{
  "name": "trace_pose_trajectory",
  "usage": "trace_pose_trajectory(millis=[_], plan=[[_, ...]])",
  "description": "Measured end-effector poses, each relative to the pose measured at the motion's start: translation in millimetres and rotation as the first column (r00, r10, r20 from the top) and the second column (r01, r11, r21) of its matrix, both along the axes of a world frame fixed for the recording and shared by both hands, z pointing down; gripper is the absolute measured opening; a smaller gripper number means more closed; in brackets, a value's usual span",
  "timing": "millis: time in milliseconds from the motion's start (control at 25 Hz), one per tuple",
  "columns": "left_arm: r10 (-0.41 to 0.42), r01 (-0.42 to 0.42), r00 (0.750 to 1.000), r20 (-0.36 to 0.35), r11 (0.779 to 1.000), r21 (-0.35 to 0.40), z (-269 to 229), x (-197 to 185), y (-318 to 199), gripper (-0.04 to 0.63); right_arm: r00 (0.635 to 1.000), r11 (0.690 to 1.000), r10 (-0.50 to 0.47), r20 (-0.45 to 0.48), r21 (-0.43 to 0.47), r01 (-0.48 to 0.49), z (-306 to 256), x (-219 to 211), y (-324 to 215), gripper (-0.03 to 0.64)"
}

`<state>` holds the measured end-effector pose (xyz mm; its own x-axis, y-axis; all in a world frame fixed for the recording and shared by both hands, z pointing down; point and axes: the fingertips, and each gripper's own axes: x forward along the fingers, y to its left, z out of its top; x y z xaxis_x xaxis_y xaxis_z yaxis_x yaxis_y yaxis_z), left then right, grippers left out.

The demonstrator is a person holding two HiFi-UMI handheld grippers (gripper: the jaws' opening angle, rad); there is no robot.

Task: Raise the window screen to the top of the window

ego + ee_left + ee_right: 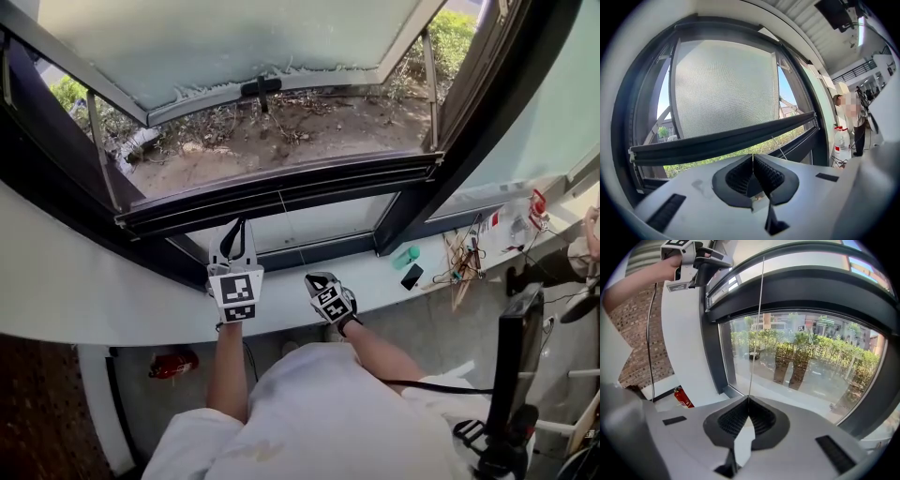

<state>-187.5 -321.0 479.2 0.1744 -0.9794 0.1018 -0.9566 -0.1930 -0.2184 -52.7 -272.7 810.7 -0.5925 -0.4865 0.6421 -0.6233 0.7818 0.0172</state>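
Observation:
The screen's black bottom bar (281, 192) lies across the window about halfway up, with the outward-tilted sash (234, 47) beyond it. In the left gripper view the bar (722, 140) slants just above my jaws. A thin cord (759, 310) runs from the bar down into my right gripper (749, 399), which is shut on it. That gripper (314, 278) is held over the white sill (112, 309). My left gripper (232, 230) points up at the bar, close under it. Its pads (753, 159) are closed together with nothing visible between them.
A green cup (406, 257), a dark phone (412, 276) and tangled cables (464, 262) lie on the sill at the right. A red fire extinguisher (173, 364) lies on the floor lower left. A person (843, 122) stands by the wall at the right.

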Motion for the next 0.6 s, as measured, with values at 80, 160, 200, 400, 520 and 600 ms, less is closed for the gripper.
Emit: trace_pose_trajectory(millis=[80,160,200,400,520,600], plan=[[0.000,0.000,1.000,-0.028,1.000,0.000,0.8,1.5,2.3,0.005,1.000,1.000,0.000,-0.001,0.007,0.000,-0.9,1.3,-2.0,0.003],[0.001,-0.001,0.998,-0.063,1.000,0.008,1.4,2.8,5.0,0.002,1.000,1.000,-0.001,-0.002,0.014,0.001,-1.5,2.1,-3.4,0.003],[0.002,-0.001,0.997,-0.081,1.000,0.015,1.5,3.0,6.1,0.002,1.000,1.000,-0.001,-0.001,0.017,0.001,-2.0,1.9,-3.9,0.003],[-0.003,0.004,0.992,-0.124,1.000,0.010,4.7,4.2,7.8,0.002,0.999,1.000,0.018,0.041,0.023,-0.019,-17.1,-1.3,-7.3,0.003],[0.007,-0.006,0.990,-0.140,1.000,0.013,3.0,5.5,7.6,0.002,0.997,0.999,0.032,0.065,0.029,-0.034,-22.3,-1.9,-11.1,0.003],[0.012,-0.010,0.990,-0.138,1.000,0.016,2.5,6.8,7.5,0.002,0.997,0.999,0.030,0.077,0.043,-0.033,-26.6,-3.6,-13.9,0.003]])
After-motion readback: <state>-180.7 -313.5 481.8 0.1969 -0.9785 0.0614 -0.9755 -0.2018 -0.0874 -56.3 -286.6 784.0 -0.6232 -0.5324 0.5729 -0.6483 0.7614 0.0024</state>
